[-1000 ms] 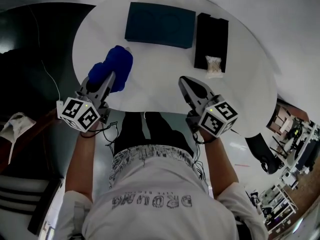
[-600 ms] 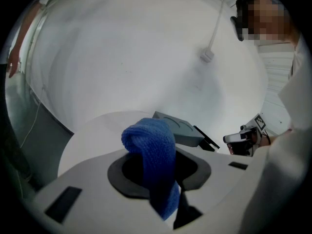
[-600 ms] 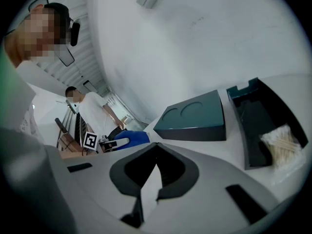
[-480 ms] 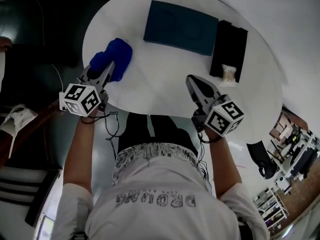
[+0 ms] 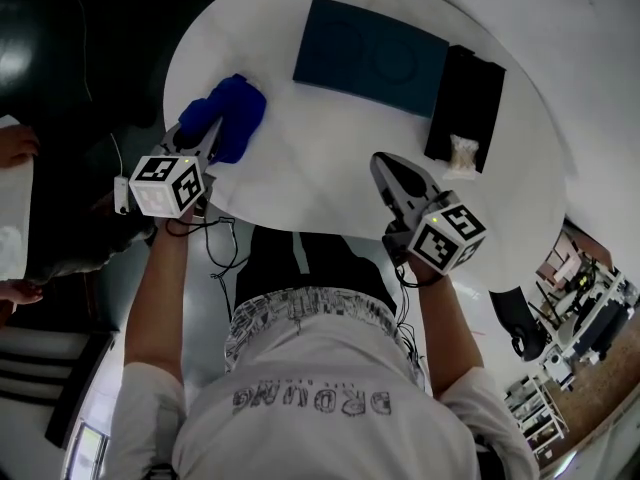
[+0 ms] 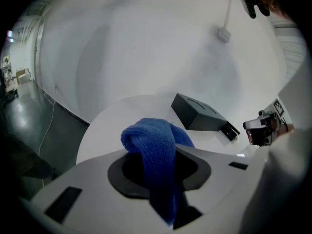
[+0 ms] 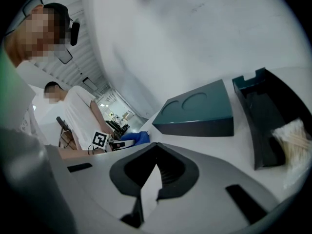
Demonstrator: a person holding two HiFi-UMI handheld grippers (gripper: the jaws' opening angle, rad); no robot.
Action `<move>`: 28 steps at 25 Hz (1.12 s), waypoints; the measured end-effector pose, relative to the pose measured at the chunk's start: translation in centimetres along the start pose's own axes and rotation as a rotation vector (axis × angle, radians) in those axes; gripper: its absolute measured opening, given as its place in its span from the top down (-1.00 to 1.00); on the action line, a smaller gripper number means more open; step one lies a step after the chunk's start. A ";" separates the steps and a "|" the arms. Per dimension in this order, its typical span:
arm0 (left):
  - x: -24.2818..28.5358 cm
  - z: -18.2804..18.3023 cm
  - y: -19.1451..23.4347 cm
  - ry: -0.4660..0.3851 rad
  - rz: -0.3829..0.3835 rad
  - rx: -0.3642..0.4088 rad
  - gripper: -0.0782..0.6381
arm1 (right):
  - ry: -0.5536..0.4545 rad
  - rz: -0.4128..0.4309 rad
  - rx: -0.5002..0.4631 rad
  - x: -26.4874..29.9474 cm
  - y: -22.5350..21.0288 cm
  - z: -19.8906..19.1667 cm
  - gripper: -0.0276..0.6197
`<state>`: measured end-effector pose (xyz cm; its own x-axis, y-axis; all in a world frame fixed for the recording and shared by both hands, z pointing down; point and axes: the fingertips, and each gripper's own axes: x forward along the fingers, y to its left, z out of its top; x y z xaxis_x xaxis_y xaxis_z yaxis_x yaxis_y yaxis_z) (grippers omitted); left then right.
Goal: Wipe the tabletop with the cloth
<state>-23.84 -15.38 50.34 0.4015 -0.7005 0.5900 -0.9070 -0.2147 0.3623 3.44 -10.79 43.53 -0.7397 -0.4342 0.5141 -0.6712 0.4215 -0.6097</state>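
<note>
The left gripper (image 5: 204, 138) has edged slightly forward since the earlier frame, its marker cube now closer to the tabletop's (image 5: 320, 168) rim, while the blue cloth (image 5: 230, 116) sits at much the same spot near the left edge. Its jaws are clamped on a fold of that cloth, and the rest bunches ahead of them on the white surface. The right gripper (image 5: 388, 168) has barely shifted and sits over the near edge, well apart from the cloth, its jaws drawn together at the tips with nothing held. Farther back lies a dark teal box (image 5: 370, 56), and just beside it on the right a black tray (image 5: 472, 78) carries a small clear packet of pale sticks (image 5: 462, 153).
</note>
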 end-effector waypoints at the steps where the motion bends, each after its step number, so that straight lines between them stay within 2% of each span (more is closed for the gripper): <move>1: 0.2 -0.1 0.1 0.005 0.005 0.001 0.43 | -0.001 0.000 0.003 0.0 -0.1 -0.1 0.89; 7: 0.9 -0.1 -0.4 0.025 0.009 0.023 0.44 | -0.013 -0.001 0.016 -0.5 -0.7 -0.6 0.89; 13: 1.7 -0.5 -2.9 0.035 -0.012 0.044 0.44 | -0.024 -0.019 0.035 -2.4 -2.0 -1.1 0.89; 20: 3.2 -1.2 -7.0 0.056 -0.088 0.071 0.44 | -0.079 -0.015 0.081 -4.0 -3.4 -1.6 0.89; 28: 5.5 -2.3 -12.9 0.087 -0.180 0.109 0.44 | -0.102 -0.059 0.114 -7.2 -5.9 -2.6 0.89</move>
<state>-9.64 -14.96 50.58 0.5633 -0.5842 0.5843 -0.8262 -0.4068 0.3898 12.60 -8.07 44.93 -0.6866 -0.5366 0.4905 -0.6992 0.3026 -0.6477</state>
